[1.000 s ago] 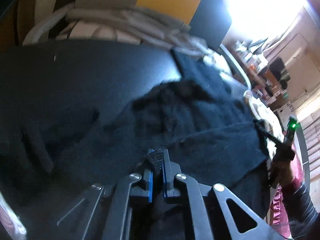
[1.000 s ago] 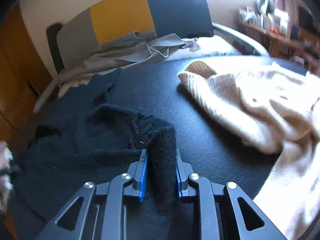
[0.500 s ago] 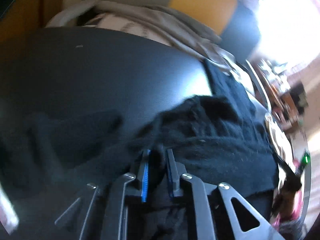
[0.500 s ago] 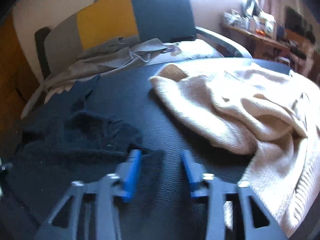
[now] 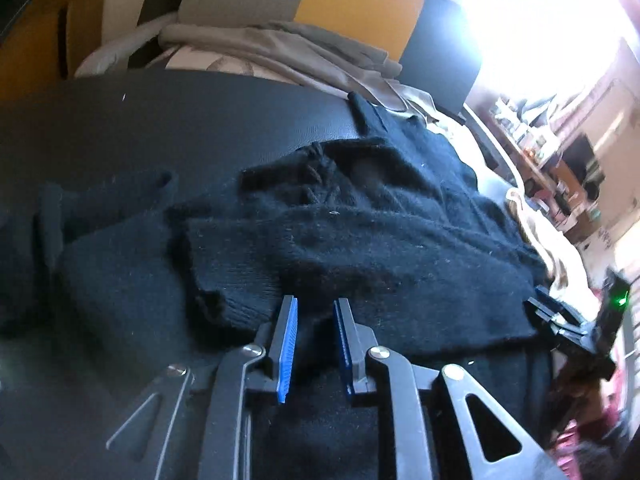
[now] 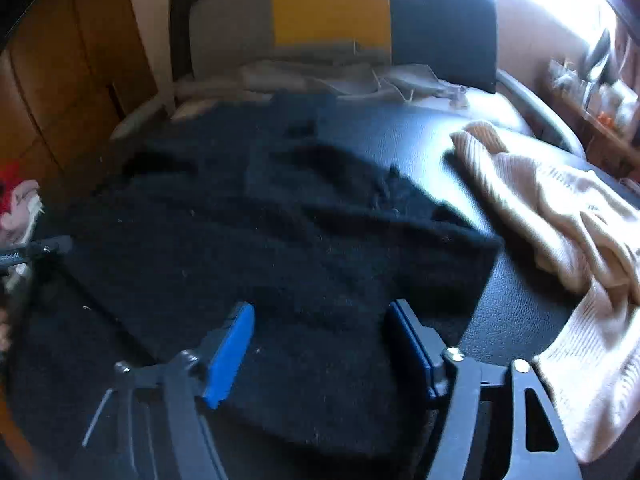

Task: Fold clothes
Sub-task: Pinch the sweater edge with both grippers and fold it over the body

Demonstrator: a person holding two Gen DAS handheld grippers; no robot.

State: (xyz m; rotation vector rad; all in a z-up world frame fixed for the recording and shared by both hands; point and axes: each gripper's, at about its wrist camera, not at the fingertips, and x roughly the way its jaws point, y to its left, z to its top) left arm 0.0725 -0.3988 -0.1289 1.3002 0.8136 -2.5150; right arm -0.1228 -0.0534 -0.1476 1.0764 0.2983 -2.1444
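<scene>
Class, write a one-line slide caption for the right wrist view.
Right gripper, fingers just opened and empty, over a black sweater on a dark table, beside a cream sweater.

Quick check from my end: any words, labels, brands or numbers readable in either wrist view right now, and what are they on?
One small white print on the left gripper, at the left edge of the right wrist view: too small and blurred to read for certain.
Black sweater, cream sweater: no label showing.
Shelf clutter: too blurred to read.
</scene>
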